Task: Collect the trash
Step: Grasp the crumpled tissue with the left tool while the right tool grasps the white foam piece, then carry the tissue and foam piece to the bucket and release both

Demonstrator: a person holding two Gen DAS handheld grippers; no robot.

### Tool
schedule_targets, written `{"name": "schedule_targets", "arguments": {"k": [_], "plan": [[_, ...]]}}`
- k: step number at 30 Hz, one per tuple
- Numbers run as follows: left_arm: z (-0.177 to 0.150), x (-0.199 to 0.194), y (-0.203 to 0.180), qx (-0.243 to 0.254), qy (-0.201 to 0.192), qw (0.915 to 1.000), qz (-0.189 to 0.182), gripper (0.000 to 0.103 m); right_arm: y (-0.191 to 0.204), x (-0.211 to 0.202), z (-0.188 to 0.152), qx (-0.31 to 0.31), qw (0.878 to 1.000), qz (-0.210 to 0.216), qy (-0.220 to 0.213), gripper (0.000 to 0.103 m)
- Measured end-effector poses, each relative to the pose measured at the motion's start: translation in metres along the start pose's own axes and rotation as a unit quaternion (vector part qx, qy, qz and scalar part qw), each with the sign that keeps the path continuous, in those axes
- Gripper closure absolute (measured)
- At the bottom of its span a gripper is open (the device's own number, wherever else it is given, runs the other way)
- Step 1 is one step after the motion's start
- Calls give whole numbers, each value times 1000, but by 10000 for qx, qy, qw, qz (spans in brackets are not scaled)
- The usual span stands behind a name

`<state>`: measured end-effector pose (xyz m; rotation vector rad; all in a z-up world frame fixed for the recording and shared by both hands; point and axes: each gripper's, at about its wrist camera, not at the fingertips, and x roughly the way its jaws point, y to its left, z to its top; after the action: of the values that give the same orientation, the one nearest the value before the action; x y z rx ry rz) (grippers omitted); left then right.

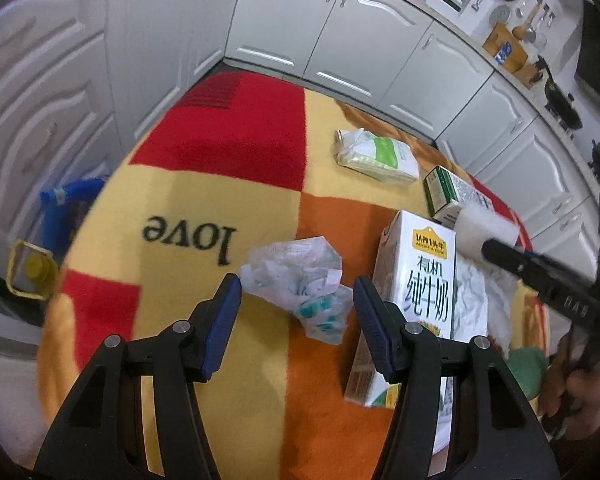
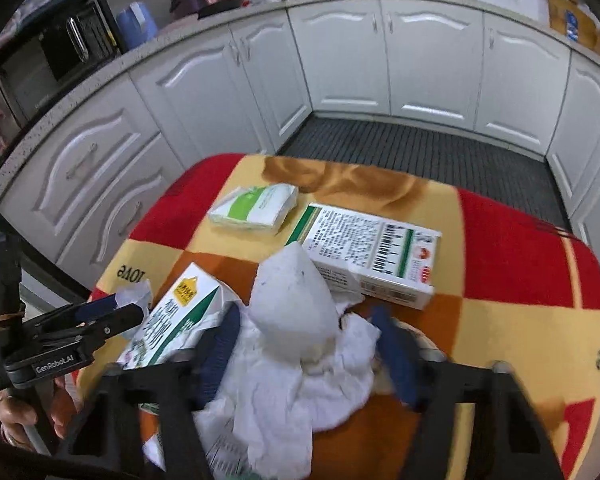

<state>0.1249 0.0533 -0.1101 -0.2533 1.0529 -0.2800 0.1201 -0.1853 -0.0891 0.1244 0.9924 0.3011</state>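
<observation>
Trash lies scattered on the checked blanket (image 1: 204, 196). Left gripper (image 1: 298, 312) stands open, pads clear of everything; the crumpled wrapper (image 1: 300, 280) sits just beyond and between its tips, the milk carton (image 1: 420, 288) immediately right, long axis running near to far. Right gripper (image 2: 304, 344) straddles the white tissue wad (image 2: 296, 312); blur hides whether the pads press it. Judgement: left hand is nearer the wrapper, needing a short advance before closing.
</observation>
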Motion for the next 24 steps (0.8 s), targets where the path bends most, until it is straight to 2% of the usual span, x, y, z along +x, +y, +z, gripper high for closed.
{"name": "schedule_targets", "arguments": {"k": [2, 3, 4, 7, 14, 20, 24], "plan": [[2, 5, 2, -70, 57, 9998, -185, 50, -1, -2, -2, 32, 9999, 52, -82, 68], [2, 8, 2, -72, 83, 9996, -263, 62, -1, -7, -5, -1, 9998, 58, -165, 69], [2, 10, 3, -71, 109, 9996, -245, 70, 0, -12, -6, -25, 9997, 47, -224, 70], [4, 6, 6, -167, 91, 9993, -317, 82, 0, -32, -9, -45, 9988, 115, -471, 71], [12, -37, -2, -132, -336, 9991, -212, 84, -10, -85, -21, 43, 9953, 304, -920, 71], [11, -69, -41, 294, -624, 9974, -211, 84, -28, -105, -29, 370, 9924, 594, -1014, 71], [8, -80, -72, 624, -666, 9954, -302, 84, -41, -118, -37, 640, 9881, 902, -1068, 71]]}}
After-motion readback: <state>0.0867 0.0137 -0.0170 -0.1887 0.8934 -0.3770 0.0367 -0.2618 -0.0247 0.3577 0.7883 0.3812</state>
